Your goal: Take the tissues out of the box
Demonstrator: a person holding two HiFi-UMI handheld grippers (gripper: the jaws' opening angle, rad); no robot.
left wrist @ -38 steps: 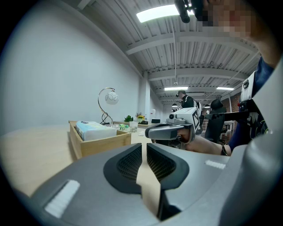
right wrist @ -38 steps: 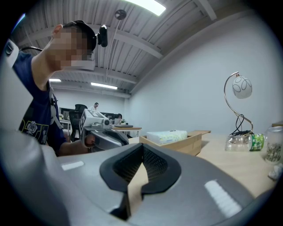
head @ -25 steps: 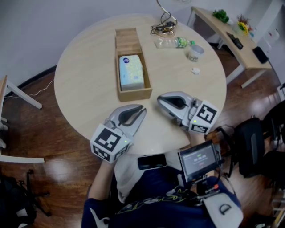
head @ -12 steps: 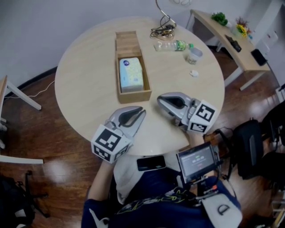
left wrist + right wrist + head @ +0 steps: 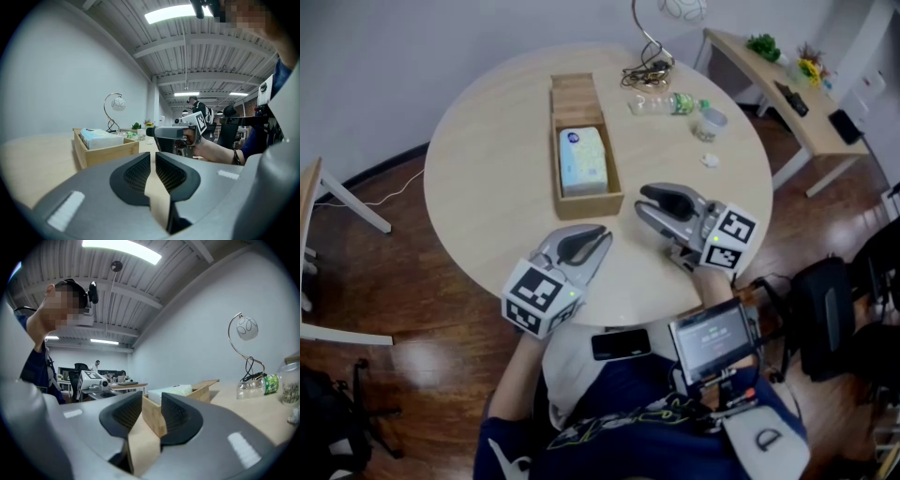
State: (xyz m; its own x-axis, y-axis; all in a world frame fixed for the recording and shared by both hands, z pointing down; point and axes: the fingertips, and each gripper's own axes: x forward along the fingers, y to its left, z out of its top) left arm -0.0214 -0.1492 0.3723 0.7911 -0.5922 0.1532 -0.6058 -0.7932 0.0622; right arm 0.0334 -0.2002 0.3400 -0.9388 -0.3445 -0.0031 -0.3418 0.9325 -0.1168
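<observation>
Pale wood makes up the round table [image 5: 487, 178], and the open wooden box [image 5: 587, 202] stands upper centre of the head view, with the tissues [image 5: 583, 159] lying in its nearer compartment. My left gripper [image 5: 600, 234] is below the box, lower centre, jaws closed together on nothing. My right gripper [image 5: 647, 201], just right of the box's near corner, has just been opening: its jaws stand slightly apart with nothing between them
</observation>
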